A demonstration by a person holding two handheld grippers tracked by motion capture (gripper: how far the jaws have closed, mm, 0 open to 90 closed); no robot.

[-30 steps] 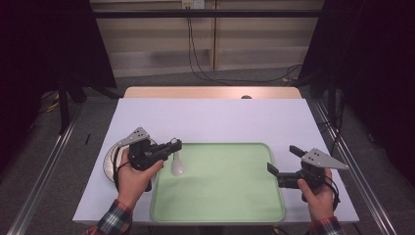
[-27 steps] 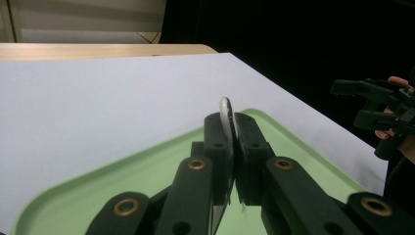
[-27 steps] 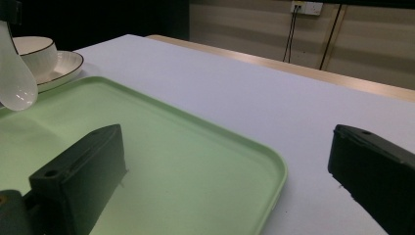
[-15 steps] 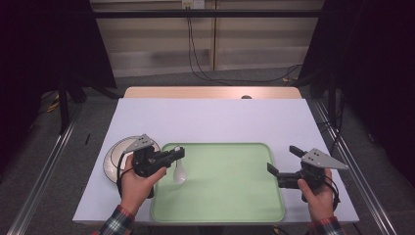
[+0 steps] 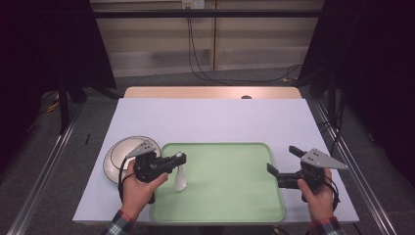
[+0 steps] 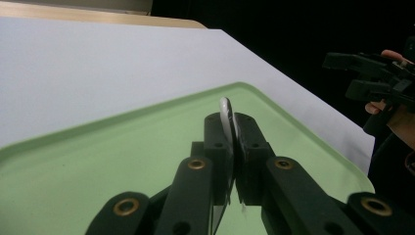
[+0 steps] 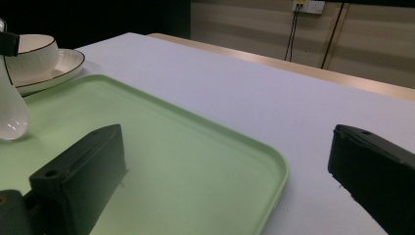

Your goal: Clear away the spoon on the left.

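High view: left claw (image 5: 180, 157) is clamping a white spoon (image 5: 181, 180), bowl hanging over the green tray (image 5: 230, 205); right claw (image 5: 283, 162) is standing wide, holding nothing.

The white spoon (image 5: 180, 177) hung bowl-down over the green tray's (image 5: 230, 196) left edge, its handle clamped.

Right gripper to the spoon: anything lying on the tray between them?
Nothing: in the high view, bare green tray separates the open right gripper from the spoon.
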